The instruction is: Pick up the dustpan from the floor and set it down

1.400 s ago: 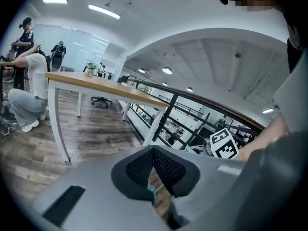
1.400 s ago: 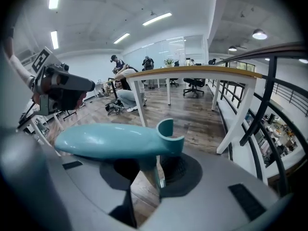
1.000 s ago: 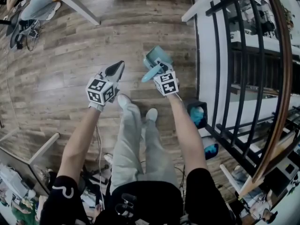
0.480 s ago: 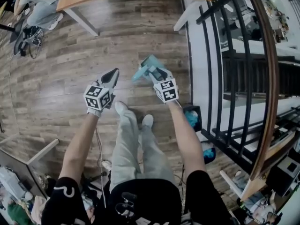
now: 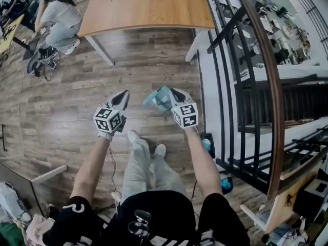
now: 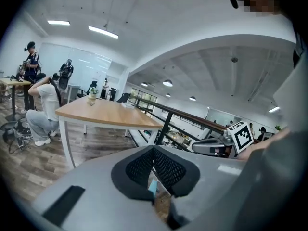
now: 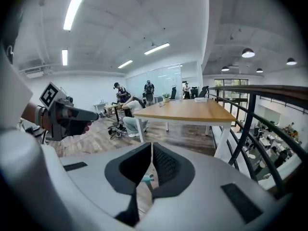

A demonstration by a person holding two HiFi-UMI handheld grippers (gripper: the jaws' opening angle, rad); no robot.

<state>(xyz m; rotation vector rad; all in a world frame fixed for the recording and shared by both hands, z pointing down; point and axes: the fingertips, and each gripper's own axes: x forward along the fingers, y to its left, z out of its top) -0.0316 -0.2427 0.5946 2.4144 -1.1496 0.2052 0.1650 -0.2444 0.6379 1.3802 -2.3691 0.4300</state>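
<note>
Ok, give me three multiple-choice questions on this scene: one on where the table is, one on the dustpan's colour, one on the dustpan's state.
1. Where does the wooden table stand?
A. Ahead, right beside the railing
B. On the far side of the railing
C. Against a brick wall

2. What colour is the dustpan?
A. Red
B. Teal
C. Yellow

3. The dustpan is:
A. held up off the floor
B. lying flat on the floor
C. resting on the table

Answers:
1 A: the head view shows its corner next to the railing.
2 B: it shows teal.
3 A: it sits in the right gripper, whose jaws are closing on it.
</note>
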